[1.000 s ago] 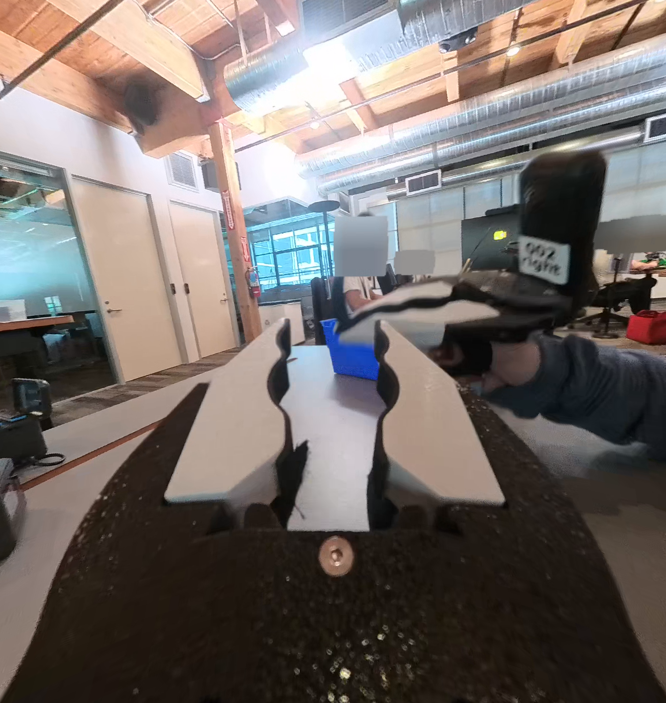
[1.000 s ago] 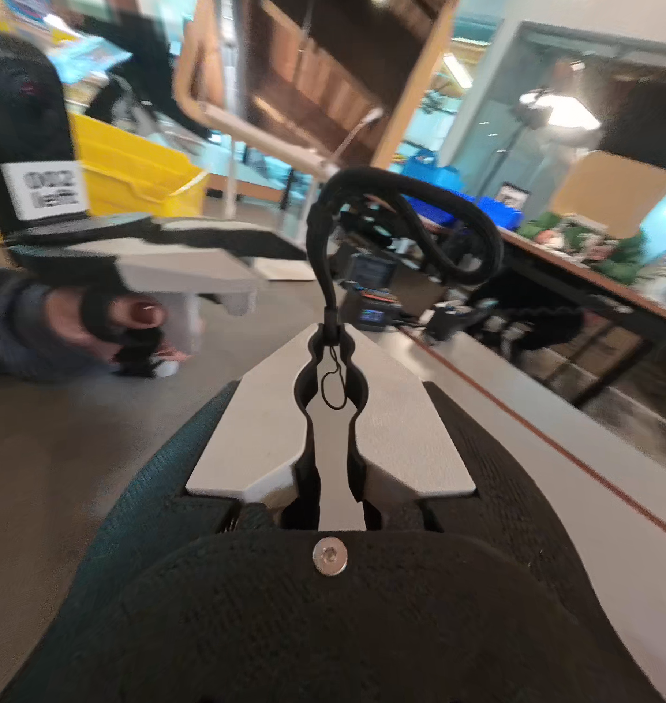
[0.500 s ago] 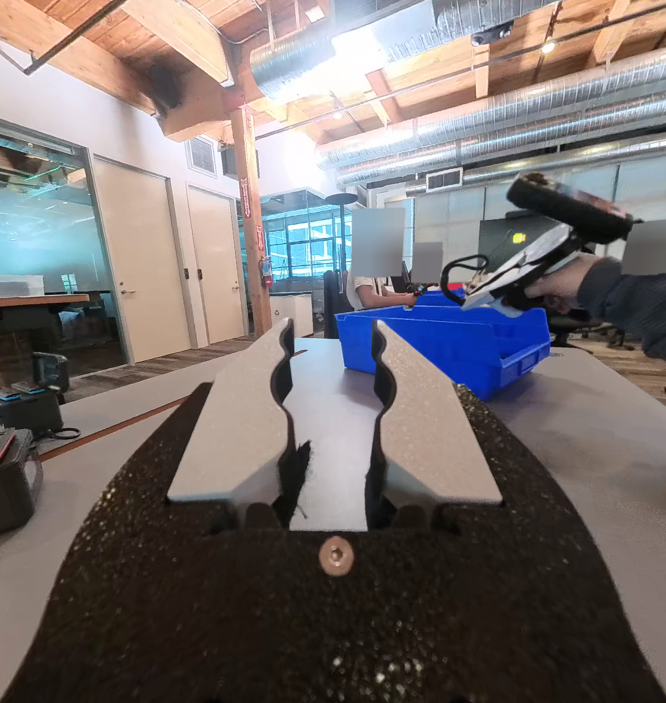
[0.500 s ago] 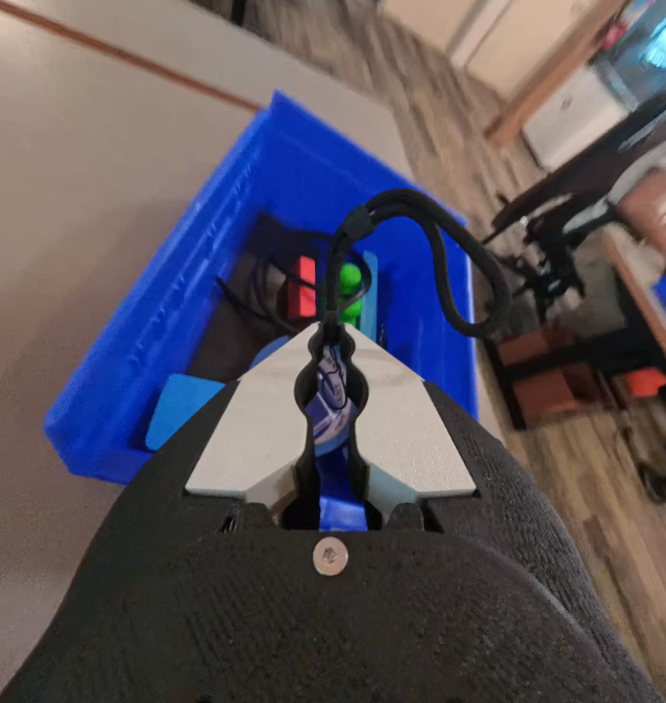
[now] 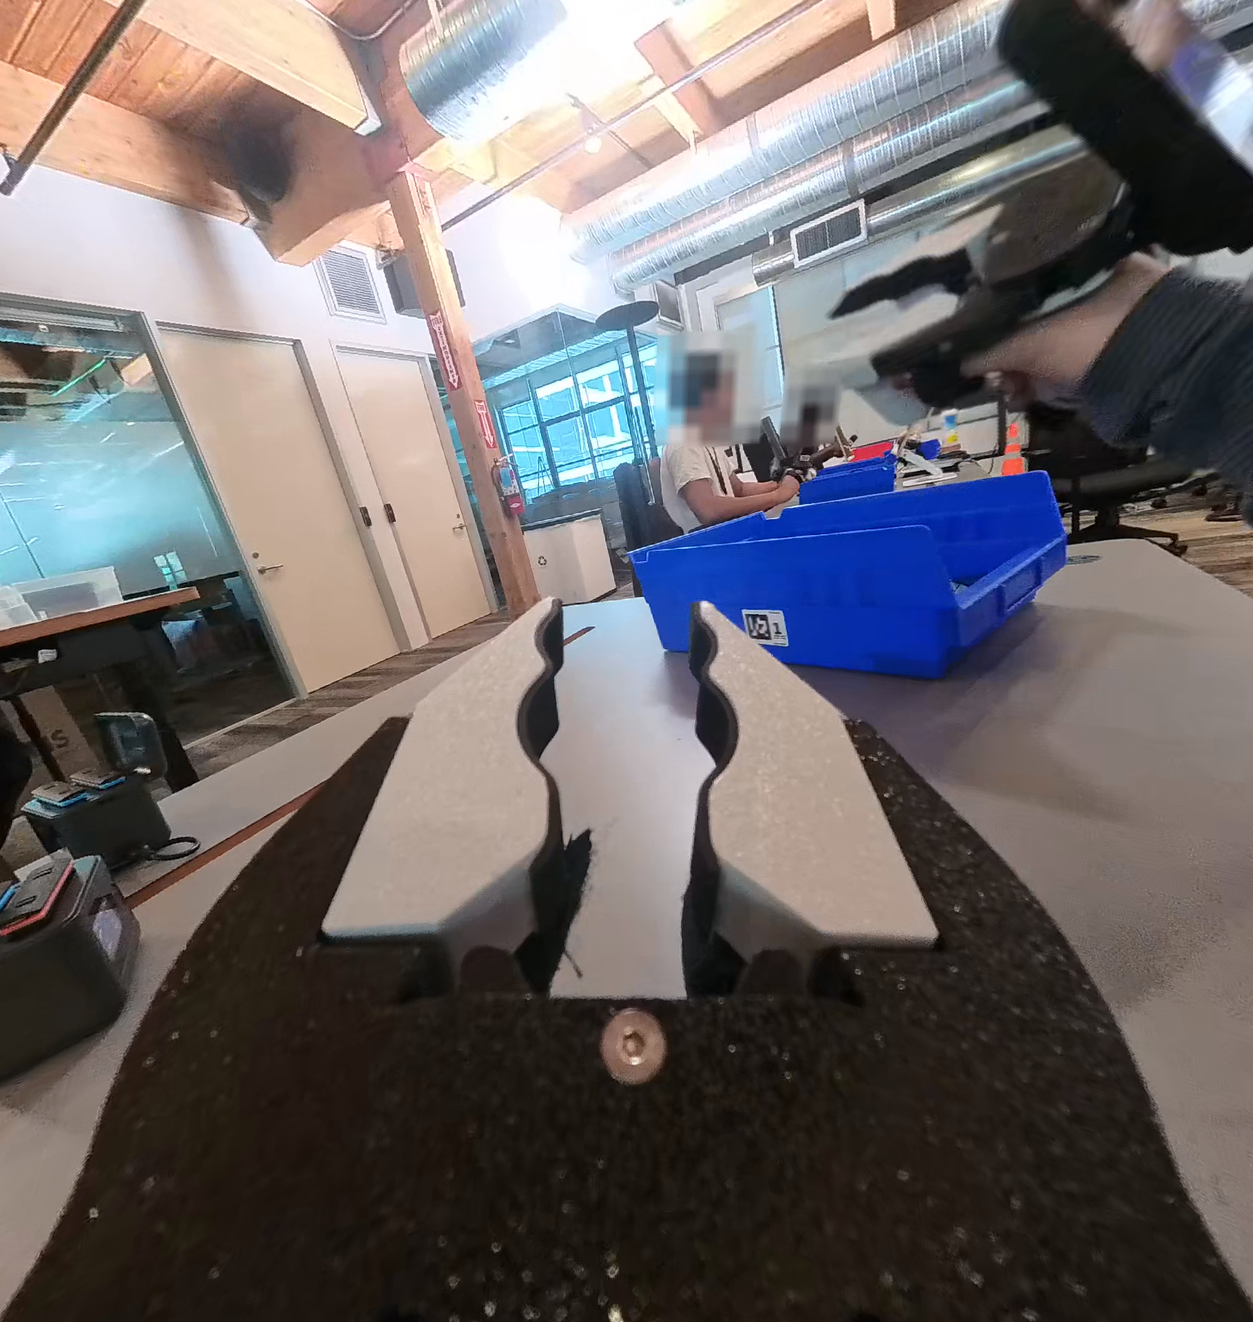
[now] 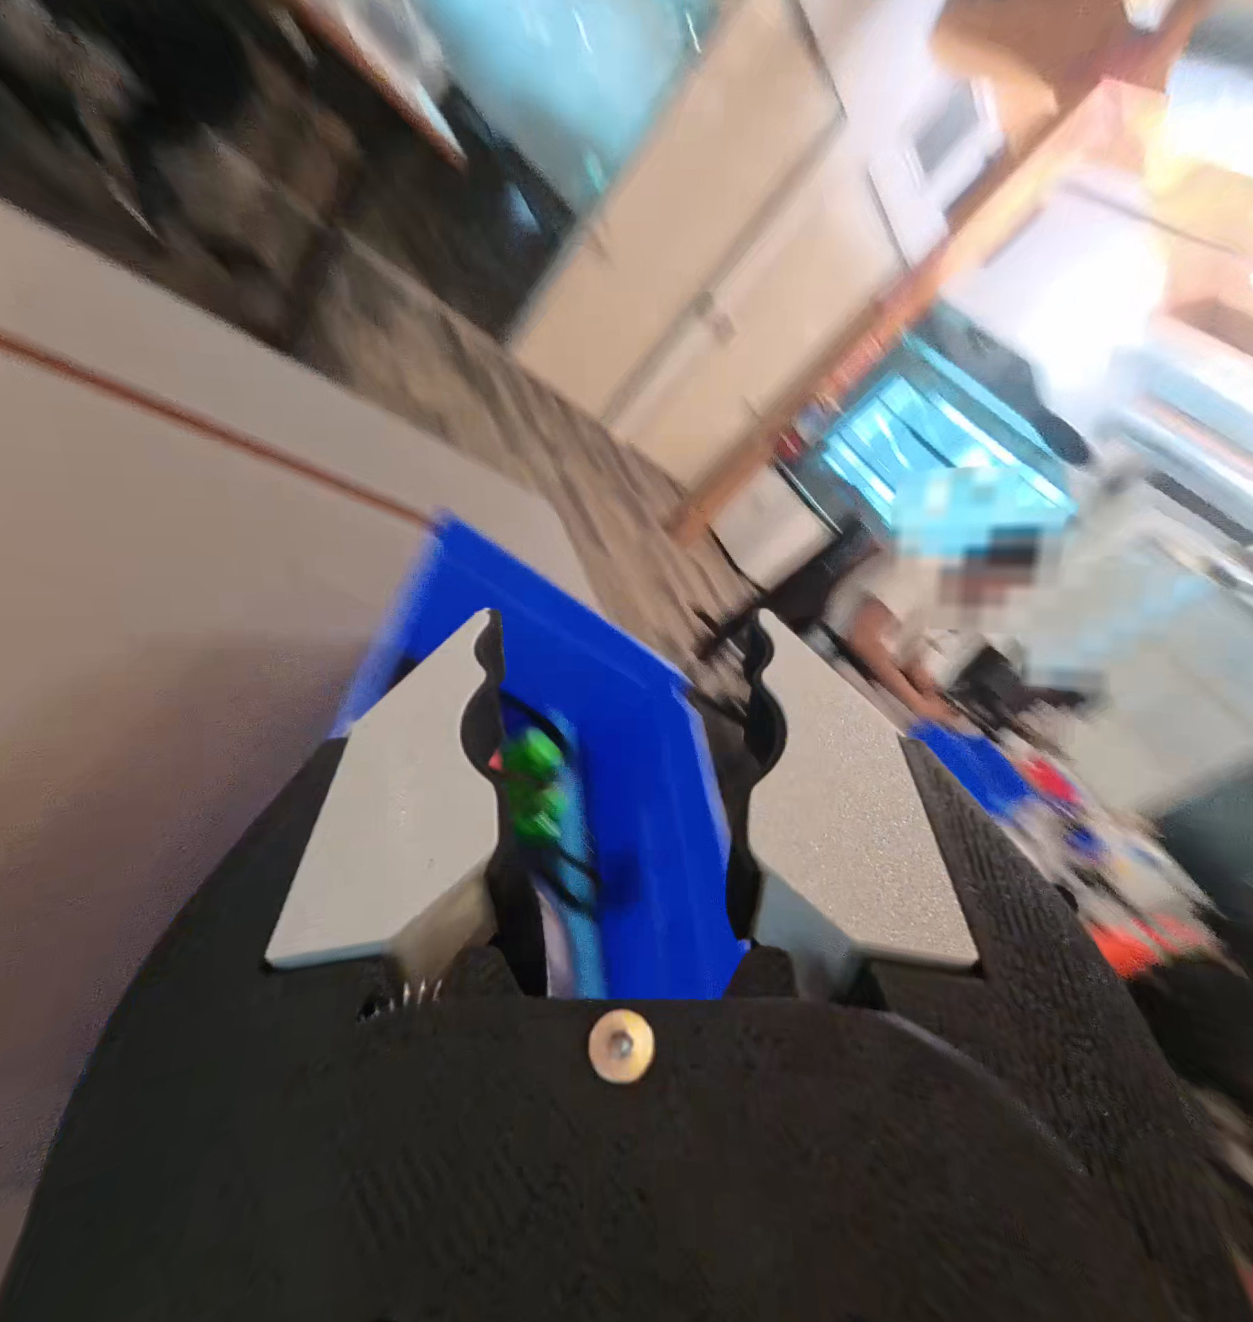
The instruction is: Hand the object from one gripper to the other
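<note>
Now, left gripper (image 5: 623, 629): hovering low over the grey table (image 5: 1081, 772), jaws standing apart, gripping nothing.
Right gripper (image 6: 623, 637): hanging above the blue bin (image 6: 609, 687), jaws spread wide, carrying nothing; showing blurred at upper right in the left wrist view, with a dark sleeve (image 5: 1181, 372) behind it.
Blue bin: sitting on the table beyond the left gripper's tips.
Object: not being held by either gripper; whereabouts impossible to tell.
Bin contents: showing green pieces (image 6: 534, 787), blurred.

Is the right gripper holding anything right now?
No, in the right wrist view the right gripper has its jaws wide apart with only the blue bin showing through the gap.
</note>
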The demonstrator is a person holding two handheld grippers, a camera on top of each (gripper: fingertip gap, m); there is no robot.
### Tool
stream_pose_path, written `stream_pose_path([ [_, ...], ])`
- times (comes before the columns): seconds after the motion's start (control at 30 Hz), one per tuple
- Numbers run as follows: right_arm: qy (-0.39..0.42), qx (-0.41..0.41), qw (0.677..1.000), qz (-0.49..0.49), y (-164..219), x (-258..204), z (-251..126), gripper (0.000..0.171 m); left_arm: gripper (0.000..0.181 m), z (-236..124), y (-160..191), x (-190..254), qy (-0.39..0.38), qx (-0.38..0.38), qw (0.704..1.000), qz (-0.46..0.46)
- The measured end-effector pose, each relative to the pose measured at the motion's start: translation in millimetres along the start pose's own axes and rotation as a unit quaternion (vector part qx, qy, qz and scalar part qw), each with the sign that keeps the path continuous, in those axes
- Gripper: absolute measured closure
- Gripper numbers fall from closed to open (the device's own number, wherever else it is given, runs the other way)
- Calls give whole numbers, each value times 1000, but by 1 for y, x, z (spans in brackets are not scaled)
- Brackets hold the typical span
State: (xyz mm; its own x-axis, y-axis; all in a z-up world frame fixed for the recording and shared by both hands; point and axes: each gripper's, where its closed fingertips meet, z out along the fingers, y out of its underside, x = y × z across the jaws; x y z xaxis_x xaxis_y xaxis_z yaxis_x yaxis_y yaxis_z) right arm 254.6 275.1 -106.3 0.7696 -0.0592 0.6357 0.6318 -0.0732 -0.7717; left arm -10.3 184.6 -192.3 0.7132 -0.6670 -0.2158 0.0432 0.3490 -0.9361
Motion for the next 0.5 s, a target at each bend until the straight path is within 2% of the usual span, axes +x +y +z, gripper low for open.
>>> stream_pose_path([
  [0.03, -51, 59, 996, 36, -26, -25, -1, 105, 149, 0, 0, 0, -1, 0, 1000, 1],
  [0.1, -158, 163, 968, 111, -74, -78, -10, 108, 150, 0, 0, -1, -4, -1, 1000, 4],
  [0.2, -261, 242, 914, 197, -112, -143, -22, 123, 151, -2, 0, -5, -17, -2, 1000, 11],
  [0.33, -288, 278, 877, 266, -116, -206, -9, 146, 154, -6, -3, -13, -38, -1, 999, 25],
  [0.43, -262, 284, 884, 264, -98, -239, 1, 153, 156, -8, -2, -17, -51, -3, 998, 31],
  [0.5, -282, 283, 887, 232, -97, -254, -4, 158, 158, -8, -2, -19, -55, -5, 998, 30],
])
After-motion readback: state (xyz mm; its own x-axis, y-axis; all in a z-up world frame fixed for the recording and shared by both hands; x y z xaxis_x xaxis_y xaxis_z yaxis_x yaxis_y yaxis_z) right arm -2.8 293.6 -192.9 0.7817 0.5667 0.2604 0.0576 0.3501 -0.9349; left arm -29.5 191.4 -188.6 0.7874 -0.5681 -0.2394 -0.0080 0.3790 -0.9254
